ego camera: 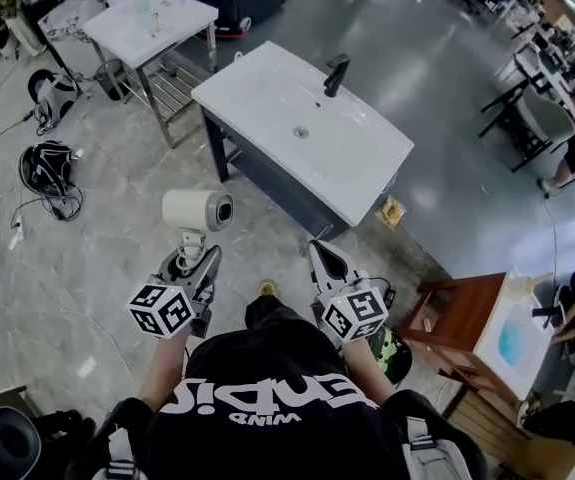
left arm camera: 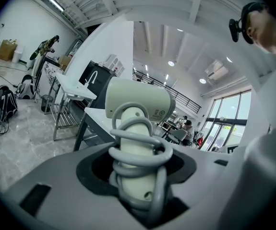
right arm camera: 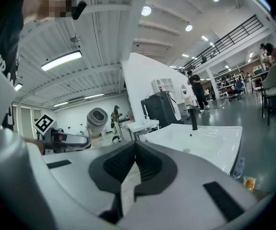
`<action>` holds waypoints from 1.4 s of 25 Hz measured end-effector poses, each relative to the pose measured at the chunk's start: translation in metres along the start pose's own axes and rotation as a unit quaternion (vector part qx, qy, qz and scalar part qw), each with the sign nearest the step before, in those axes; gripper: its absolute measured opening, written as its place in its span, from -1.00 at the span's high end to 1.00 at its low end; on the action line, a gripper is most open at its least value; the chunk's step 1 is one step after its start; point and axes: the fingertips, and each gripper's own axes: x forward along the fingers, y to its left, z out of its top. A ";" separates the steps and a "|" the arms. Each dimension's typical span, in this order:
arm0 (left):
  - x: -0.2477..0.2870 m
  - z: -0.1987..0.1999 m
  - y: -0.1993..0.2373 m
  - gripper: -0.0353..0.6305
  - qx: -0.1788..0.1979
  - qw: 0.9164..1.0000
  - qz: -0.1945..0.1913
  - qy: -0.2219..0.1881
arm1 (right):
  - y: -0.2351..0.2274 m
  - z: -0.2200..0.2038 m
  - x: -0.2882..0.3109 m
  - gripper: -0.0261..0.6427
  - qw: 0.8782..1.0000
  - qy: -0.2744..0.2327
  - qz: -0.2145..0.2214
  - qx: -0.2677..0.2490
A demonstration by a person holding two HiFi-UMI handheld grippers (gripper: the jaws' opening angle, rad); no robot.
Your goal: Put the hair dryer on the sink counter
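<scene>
My head view looks steeply down on the sink counter (ego camera: 267, 98) from above. Both gripper views sit low, facing forward along their jaws, sharing that counter; left one's close on the hair dryer (left arm camera: 137, 104).

- Cannot see the lower end of the hair dryer (left arm camera: 137, 102) handle: sunk between the left gripper (left arm camera: 138, 163) fingers, wrapped under coils of grey cord (left arm camera: 138, 143).
- Cannot trace the cord's free end; drops out of sight below those fingers.
- Cannot read the round label (left arm camera: 158, 113) on the dryer body just above the fingers: too small.
- In the head view, loses most of the handle behind the same fingers.
- Cannot see the sink counter (right arm camera: 202, 145) near edge in the right gripper view: covered by the right gripper (right arm camera: 135, 145) fingers in front.
- Cannot tell anything of the figures (right arm camera: 195, 90) far beyond the right fingertips: too small.
</scene>
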 end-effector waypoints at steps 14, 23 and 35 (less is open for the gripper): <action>0.072 0.041 0.004 0.15 -0.005 0.999 0.033 -0.030 | -0.071 0.030 0.070 0.87 0.999 0.007 0.050 -0.013; 0.102 0.067 0.023 0.15 -0.010 0.998 0.045 -0.037 | -0.090 0.043 0.113 0.87 0.998 0.008 0.063 -0.012; 0.156 0.094 0.058 0.15 -0.015 0.999 0.025 -0.026 | -0.116 0.055 0.165 0.87 0.999 0.007 0.041 -0.014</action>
